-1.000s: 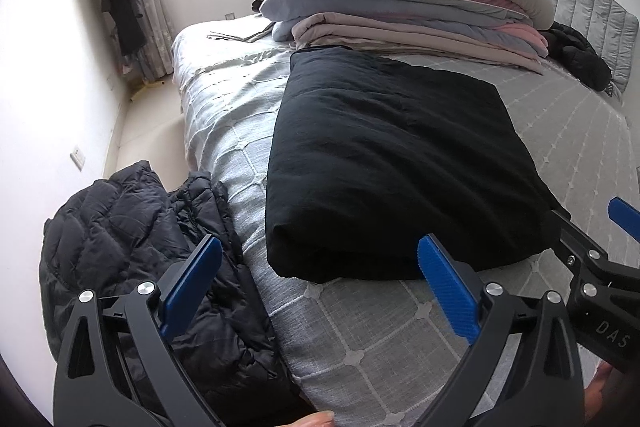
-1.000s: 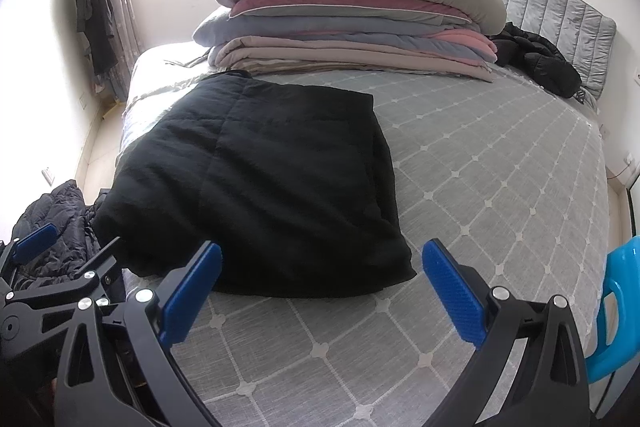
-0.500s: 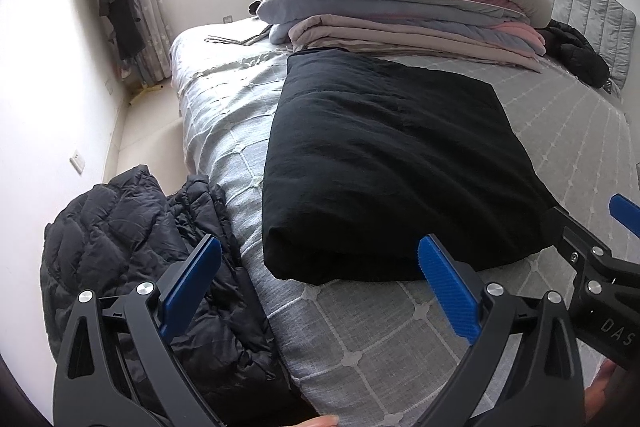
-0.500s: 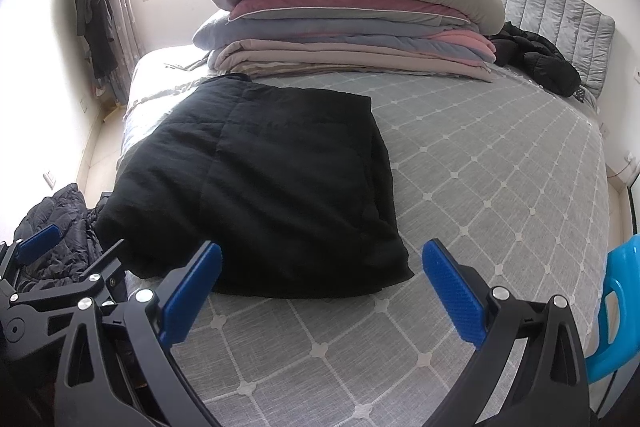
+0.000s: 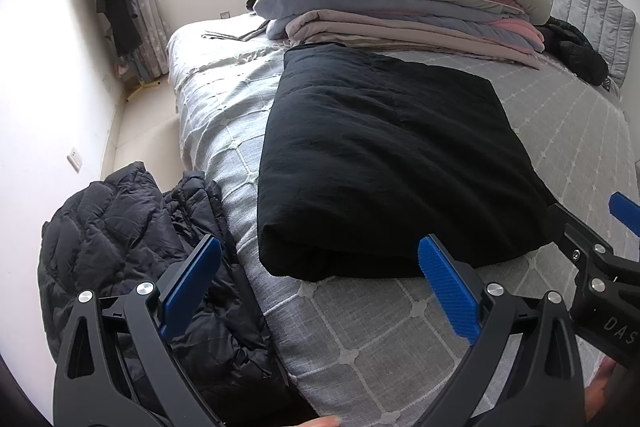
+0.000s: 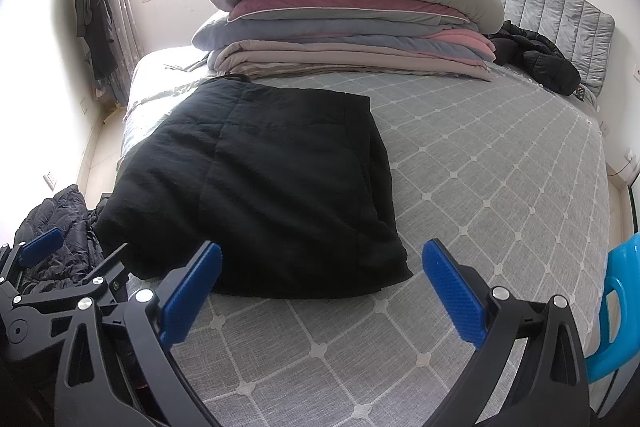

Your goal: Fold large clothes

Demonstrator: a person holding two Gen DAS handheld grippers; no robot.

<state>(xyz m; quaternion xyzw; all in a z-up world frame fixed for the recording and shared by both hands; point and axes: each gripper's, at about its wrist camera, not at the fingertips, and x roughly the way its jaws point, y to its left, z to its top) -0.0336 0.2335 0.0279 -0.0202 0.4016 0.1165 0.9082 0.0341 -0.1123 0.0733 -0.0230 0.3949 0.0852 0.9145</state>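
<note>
My left gripper (image 5: 318, 285) is spread wide with nothing between its blue pads (image 5: 448, 291); it hovers above the near edge of the bed (image 5: 360, 339), clear of the fabric. My right gripper (image 6: 320, 291) is likewise spread wide and empty, held over the grey quilted cover near the foot of the bed. The folded black garment (image 5: 384, 167) lies flat on the bed as a thick rectangular bundle, at 12 o'clock from the left gripper and at 11 o'clock from the right gripper; its near folded edge sits just beyond both sets of fingertips, not touching them. In the left wrist view the right gripper appears at 3 o'clock, its tip close to the near right corner of the garment. A stack of folded bedding (image 6: 344, 27) rests beyond the garment at 12 o'clock, just behind its far edge. A dark puffer jacket (image 5: 132, 255) lies off the bed at 9 o'clock. A second dark jacket (image 6: 536, 61) lies at 1 o'clock by the headboard (image 6: 560, 3). A blue plastic chair (image 6: 616, 311) stands at 3 o'clock of the right gripper.
</note>
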